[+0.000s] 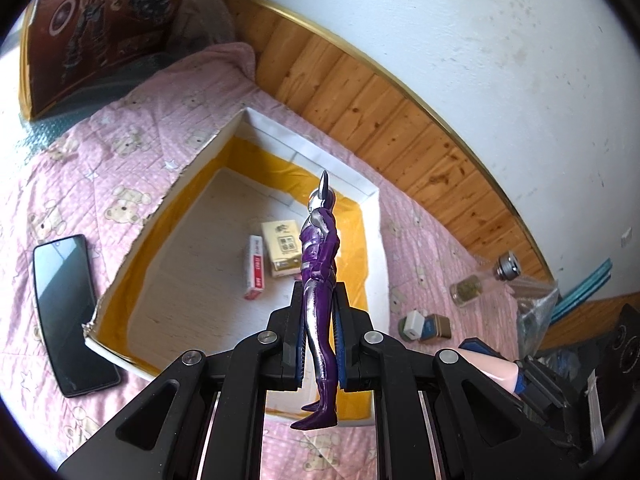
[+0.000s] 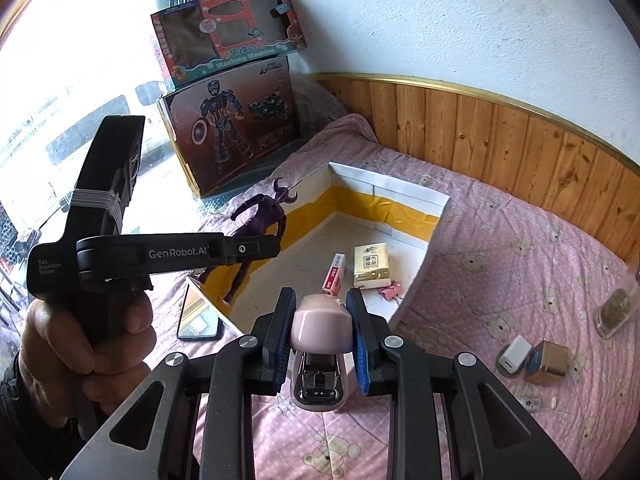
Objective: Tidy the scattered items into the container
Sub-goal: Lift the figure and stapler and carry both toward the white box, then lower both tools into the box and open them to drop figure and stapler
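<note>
Two grippers both gripping cargo. Left gripper (image 1: 318,320) clenching purple figure (image 1: 318,264) at legs, figure standing upright between pads, hanging over near wall of open box (image 1: 372,240). Right gripper (image 2: 320,340) pinching pink stapler (image 2: 322,320), sitting just short of box's near corner. Red pack (image 2: 335,274), tissue packet (image 2: 371,266) lying on box floor. Phone (image 1: 68,312) lying beside box, partly hidden in right view. Jar (image 2: 616,314) cut off at edge; small clip by tissue packet hard to read.
</note>
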A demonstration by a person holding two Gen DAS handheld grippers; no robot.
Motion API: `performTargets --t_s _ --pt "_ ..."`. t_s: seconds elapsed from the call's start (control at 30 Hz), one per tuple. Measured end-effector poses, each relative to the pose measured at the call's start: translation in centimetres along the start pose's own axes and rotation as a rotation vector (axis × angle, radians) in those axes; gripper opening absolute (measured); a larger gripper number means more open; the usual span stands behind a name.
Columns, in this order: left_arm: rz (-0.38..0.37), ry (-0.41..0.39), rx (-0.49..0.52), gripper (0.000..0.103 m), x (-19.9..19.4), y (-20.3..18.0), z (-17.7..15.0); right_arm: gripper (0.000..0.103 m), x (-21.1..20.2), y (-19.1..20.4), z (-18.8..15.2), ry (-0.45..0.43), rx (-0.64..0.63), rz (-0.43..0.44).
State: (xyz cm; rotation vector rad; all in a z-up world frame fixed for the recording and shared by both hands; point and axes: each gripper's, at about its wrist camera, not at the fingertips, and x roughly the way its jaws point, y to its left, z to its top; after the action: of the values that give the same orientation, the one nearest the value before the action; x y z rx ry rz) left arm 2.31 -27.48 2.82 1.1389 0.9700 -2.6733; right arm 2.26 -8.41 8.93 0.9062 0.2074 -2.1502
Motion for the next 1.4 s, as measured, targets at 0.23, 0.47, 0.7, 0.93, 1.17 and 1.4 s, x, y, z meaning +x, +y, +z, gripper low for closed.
performTargets --t_s 0.23,0.47,0.7,0.93,1.17,1.4 --pt "0.018 -0.004 -0.041 0.011 0.3 1.5 1.0 0.027 2.0 0.5 1.3 0.026 -0.008 0.029" --pt "0.029 -0.003 -0.059 0.011 0.5 2.5 1.9 0.027 4.5 0.3 2.7 0.066 0.007 0.062" --pt "0.051 0.031 -0.073 0.012 1.8 3.6 2.4 0.027 7.5 -0.2 4.3 0.119 0.053 0.107" --pt "0.065 0.078 -0.1 0.012 3.6 4.9 2.7 0.027 10.5 -1.1 6.2 0.164 0.116 0.125" --pt "0.074 0.114 -0.12 0.012 5.0 5.5 2.7 0.027 13.7 -2.0 7.8 0.212 0.196 0.134" --pt "0.079 0.146 -0.145 0.012 6.2 5.9 2.5 0.027 16.9 -1.8 9.5 0.242 0.224 0.121"
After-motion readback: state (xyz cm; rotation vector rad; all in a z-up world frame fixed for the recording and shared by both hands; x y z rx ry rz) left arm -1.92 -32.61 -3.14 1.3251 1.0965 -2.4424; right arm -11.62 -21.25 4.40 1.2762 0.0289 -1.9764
